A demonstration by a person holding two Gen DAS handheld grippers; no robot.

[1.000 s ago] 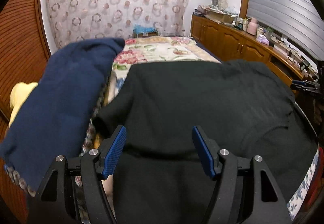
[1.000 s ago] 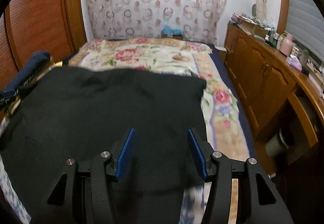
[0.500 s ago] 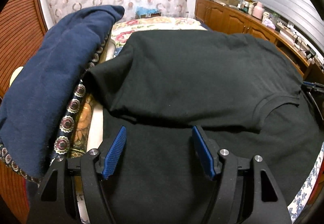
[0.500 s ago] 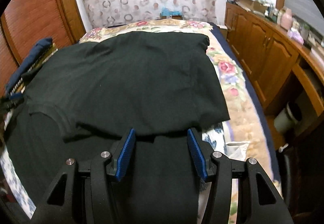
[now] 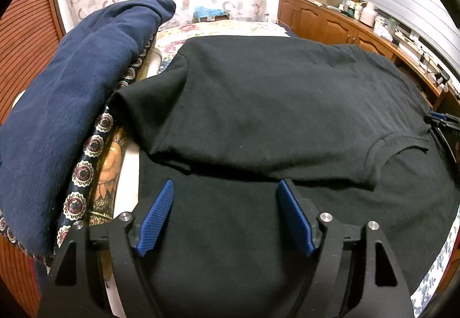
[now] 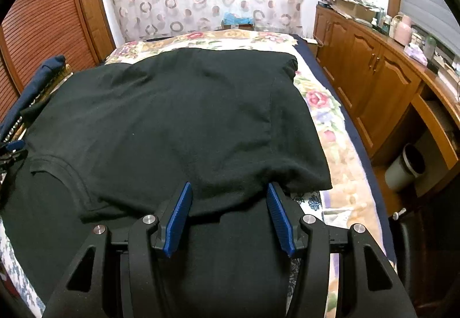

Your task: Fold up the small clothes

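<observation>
One fold lies across the black T-shirt on the bed; more remain; left gripper and right gripper gape, holding nothing.

Left gripper: both black arms reach forward from the lower edge of the left wrist view, blue ribbed pads facing each other across a wide gap, with nothing between them. Right gripper: same pose in the right wrist view, jaws spread somewhat narrower, pads angled slightly outward at the tips, nothing gripped. Its tip also shows at the right edge of the left view.
</observation>
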